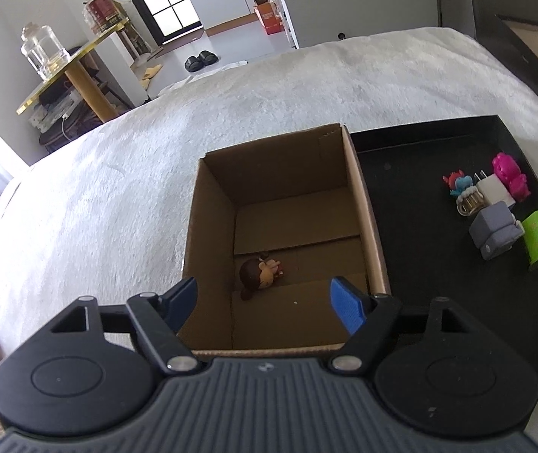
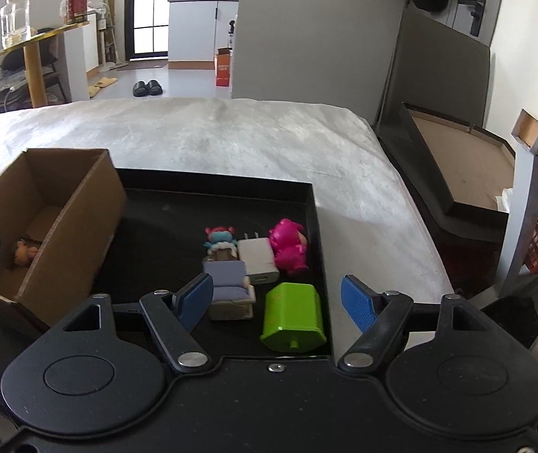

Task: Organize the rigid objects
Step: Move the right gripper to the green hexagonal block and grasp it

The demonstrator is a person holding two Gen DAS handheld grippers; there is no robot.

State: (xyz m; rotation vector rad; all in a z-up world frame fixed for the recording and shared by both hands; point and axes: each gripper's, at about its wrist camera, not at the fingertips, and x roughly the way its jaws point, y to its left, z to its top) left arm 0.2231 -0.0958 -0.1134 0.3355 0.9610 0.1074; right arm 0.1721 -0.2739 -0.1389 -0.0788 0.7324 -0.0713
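Between the spread blue pads of the left gripper, low in its own view, lies nothing but the floor of the cardboard box; the jaws stand wide and empty, tilted down into the box. A brown-haired doll lies on the box floor just beyond the pads. Right of the box, touching it, sits the black tray on the grey plush cover.

Low in the right view, the right gripper hangs open over the tray's near edge, gripping nothing. Between its pads show a grey toy armchair and a green block; beyond them cluster a white charger, a pink figure and a blue-and-red figure. Only this view shows the tray's right rim.
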